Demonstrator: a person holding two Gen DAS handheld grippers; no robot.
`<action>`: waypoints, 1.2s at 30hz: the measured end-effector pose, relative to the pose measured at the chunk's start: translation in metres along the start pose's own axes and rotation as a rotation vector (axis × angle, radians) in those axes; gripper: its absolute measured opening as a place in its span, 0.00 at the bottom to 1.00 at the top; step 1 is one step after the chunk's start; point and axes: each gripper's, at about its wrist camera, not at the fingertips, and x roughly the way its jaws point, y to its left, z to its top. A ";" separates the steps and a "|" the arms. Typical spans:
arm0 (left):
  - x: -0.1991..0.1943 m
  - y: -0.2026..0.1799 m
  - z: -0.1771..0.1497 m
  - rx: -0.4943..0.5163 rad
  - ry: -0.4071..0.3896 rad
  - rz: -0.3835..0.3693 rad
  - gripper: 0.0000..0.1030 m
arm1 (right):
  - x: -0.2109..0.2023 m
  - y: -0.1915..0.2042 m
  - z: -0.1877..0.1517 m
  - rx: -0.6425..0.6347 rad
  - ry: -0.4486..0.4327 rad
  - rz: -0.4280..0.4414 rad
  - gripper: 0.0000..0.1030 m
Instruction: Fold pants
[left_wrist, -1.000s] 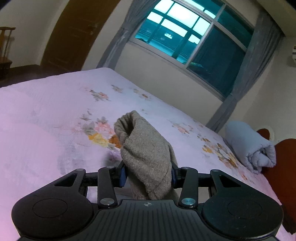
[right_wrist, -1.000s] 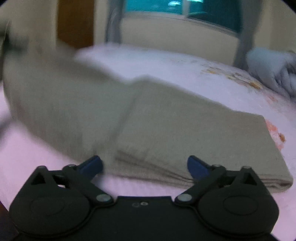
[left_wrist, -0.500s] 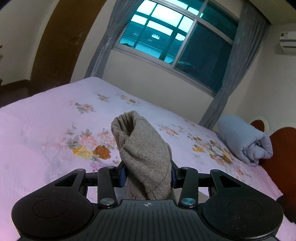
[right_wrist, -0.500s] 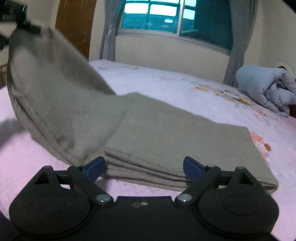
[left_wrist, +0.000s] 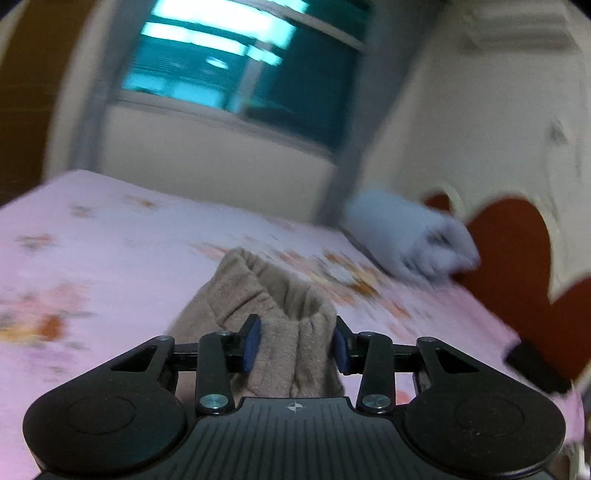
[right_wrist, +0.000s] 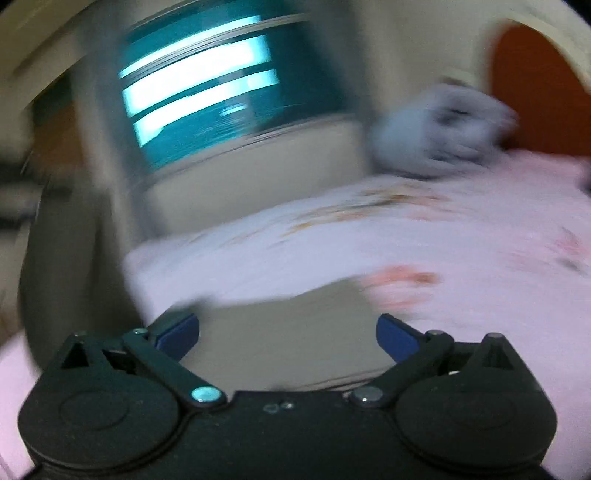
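Grey-brown knit pants (left_wrist: 280, 306), one bunched end lifted above the pink bed (left_wrist: 110, 236) and pinched upright between blue pads, the rest lay folded flat (right_wrist: 295, 339) on that bed, blurred.

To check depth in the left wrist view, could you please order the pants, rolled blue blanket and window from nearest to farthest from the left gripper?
1. Pants: clamped in the left gripper.
2. Rolled blue blanket: right, by the headboard.
3. Window: far wall, upper left.
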 end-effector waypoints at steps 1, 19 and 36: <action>0.020 -0.020 -0.010 0.024 0.044 -0.023 0.39 | -0.003 -0.019 0.009 0.052 -0.011 -0.033 0.94; -0.006 -0.070 -0.105 0.249 0.111 0.184 0.60 | 0.019 -0.102 0.018 0.386 0.099 0.241 0.94; -0.076 0.065 -0.133 -0.024 0.097 0.329 0.61 | 0.109 -0.042 -0.024 0.800 0.486 0.350 0.45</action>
